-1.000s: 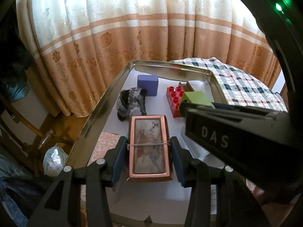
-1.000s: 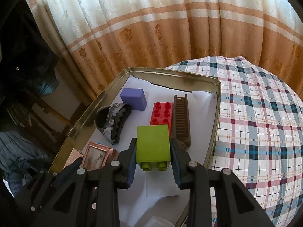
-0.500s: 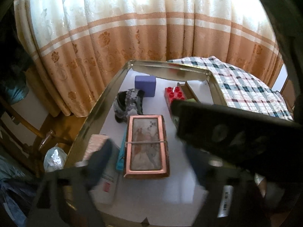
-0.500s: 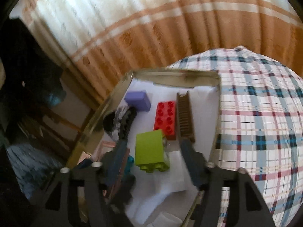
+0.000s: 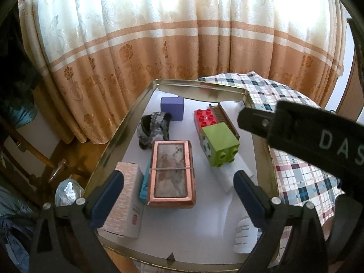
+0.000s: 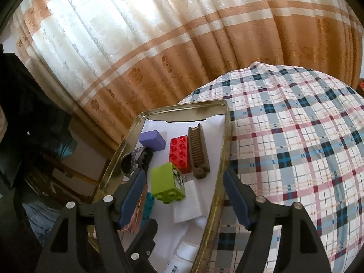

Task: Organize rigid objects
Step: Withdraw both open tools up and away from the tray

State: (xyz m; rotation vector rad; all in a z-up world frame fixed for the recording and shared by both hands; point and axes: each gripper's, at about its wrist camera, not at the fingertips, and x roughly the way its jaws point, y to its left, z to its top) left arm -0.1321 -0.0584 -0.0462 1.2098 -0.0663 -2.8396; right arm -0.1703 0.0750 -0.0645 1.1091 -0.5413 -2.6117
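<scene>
A copper-framed picture box [image 5: 171,173] lies flat in the gold metal tray [image 5: 118,141]. My left gripper [image 5: 178,195] straddles its near end, jaws opening, pads clear of its sides. A green toy brick [image 6: 167,185] rests tilted on the tray's white paper, just beyond my right gripper [image 6: 184,199]. That gripper's jaws are opening too, with nothing between them. In the left wrist view the green brick [image 5: 219,145] sits to the right of the picture box, with the right gripper's black body above the tray's right rim.
The tray also holds a red brick [image 6: 179,151], a brown comb [image 6: 198,151], a purple block [image 6: 152,140], a patterned hair clip [image 6: 136,159] and a pink carton [image 5: 127,195]. Plaid cloth [image 6: 295,147] covers the table on the right. Curtains hang behind.
Both grippers opened. The left let go of the picture box, the right let go of the green brick. The right gripper drew back and rolled; the brick now lies in the tray.
</scene>
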